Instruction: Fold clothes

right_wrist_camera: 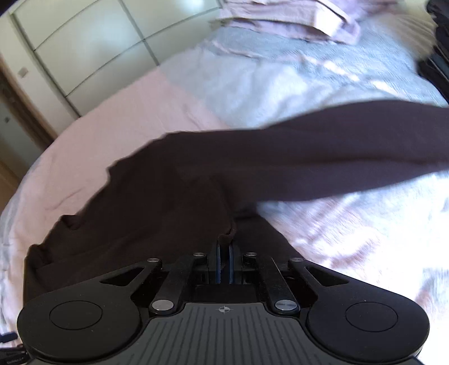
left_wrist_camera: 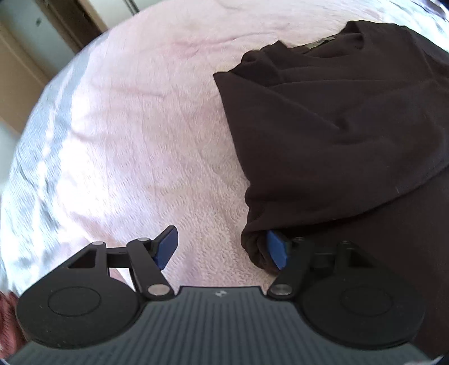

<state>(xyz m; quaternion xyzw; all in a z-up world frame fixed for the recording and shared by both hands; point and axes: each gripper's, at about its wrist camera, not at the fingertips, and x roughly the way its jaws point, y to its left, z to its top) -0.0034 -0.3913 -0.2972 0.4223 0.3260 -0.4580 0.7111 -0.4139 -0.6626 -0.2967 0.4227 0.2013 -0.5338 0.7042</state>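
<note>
A dark brown garment (left_wrist_camera: 336,126) lies on a pale pink bedspread (left_wrist_camera: 126,126), filling the right of the left wrist view. My left gripper (left_wrist_camera: 221,247) is open; its right blue pad (left_wrist_camera: 276,251) touches the garment's bunched lower corner, its left pad (left_wrist_camera: 168,245) is over bare bedspread. In the right wrist view the same garment (right_wrist_camera: 224,174) is lifted, with a long sleeve (right_wrist_camera: 350,148) stretching to the right. My right gripper (right_wrist_camera: 224,252) is shut on a pinch of the dark fabric.
A stack of folded lilac cloth (right_wrist_camera: 294,19) lies at the far end of the bed. White wardrobe doors (right_wrist_camera: 84,47) stand beyond the bed's left edge. A dark pile (right_wrist_camera: 437,42) sits at the far right. A reddish cloth (left_wrist_camera: 8,317) shows at the lower left.
</note>
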